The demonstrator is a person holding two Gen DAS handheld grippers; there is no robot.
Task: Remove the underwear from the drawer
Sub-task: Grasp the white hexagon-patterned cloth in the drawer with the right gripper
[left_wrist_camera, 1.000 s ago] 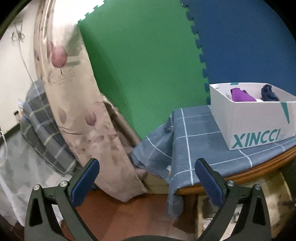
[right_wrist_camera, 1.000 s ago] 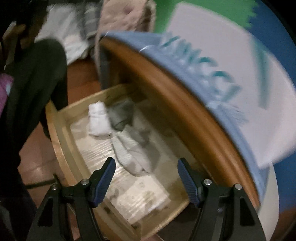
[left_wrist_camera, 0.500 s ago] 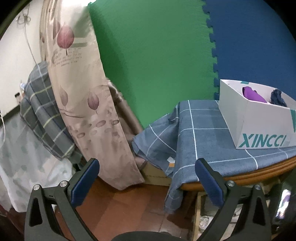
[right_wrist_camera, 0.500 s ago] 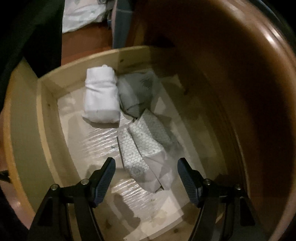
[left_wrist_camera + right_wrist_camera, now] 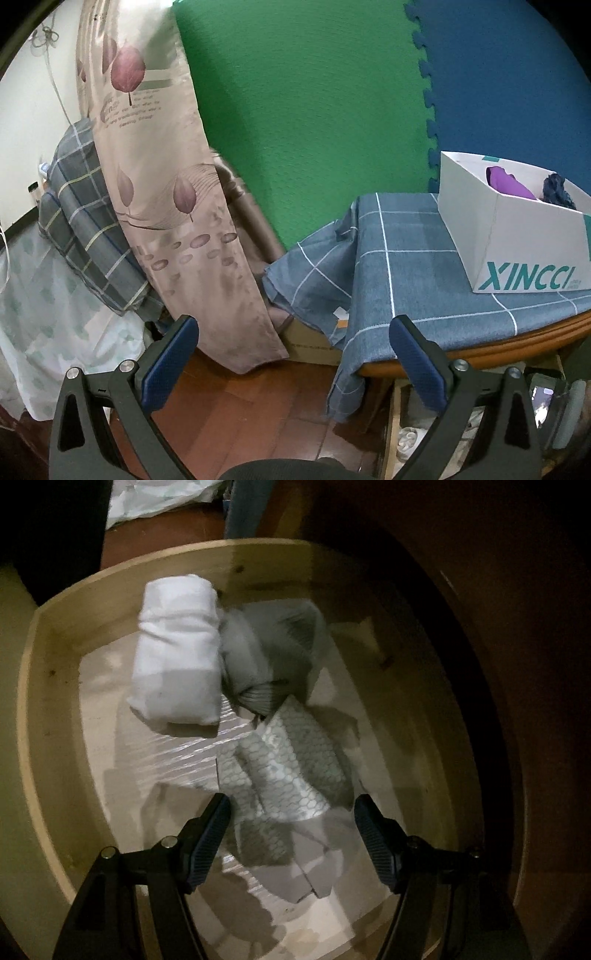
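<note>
Left wrist view: the left tongs stood wide apart and empty above the wooden floor. On the surface, draped in a blue checked cloth, sat a white cardboard box printed "XINCCI" in teal; it held a purple garment and a dark blue one.

Right wrist view: the right tongs were spread open, gripping nothing, over the pulled-out wooden drawer. Inside lay three folded pieces of underwear: a white one at the far left, a grey one touching it, and a honeycomb-patterned one nearest, between the fingers.
</note>
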